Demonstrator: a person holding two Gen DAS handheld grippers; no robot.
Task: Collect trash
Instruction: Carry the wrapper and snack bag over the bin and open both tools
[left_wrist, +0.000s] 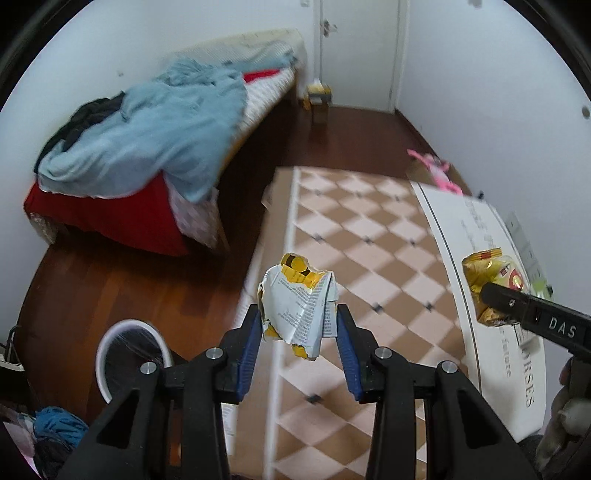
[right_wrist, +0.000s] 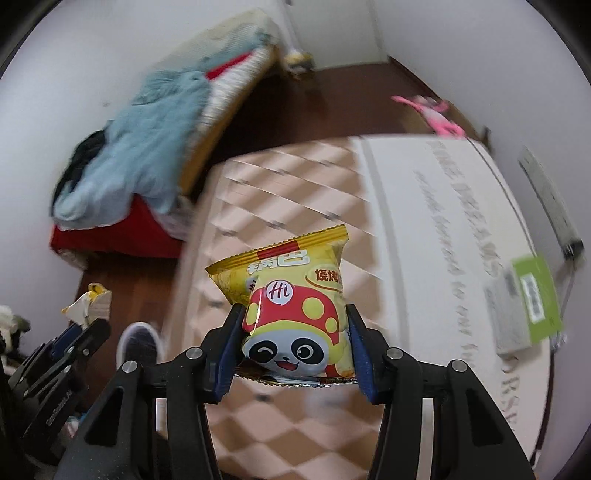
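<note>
Two grips loaded: my left gripper (left_wrist: 299, 323) clamps a crumpled wrapper (left_wrist: 297, 310); my right gripper (right_wrist: 293, 343) pinches a panda snack bag (right_wrist: 295, 314). White bin (left_wrist: 127, 360) lower left, contents unclear.

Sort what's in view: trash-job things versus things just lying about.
Job: crumpled wrapper in left gripper; panda snack packet in right gripper; white bin.

Lying about: blue blanket, pink item, green card.
</note>
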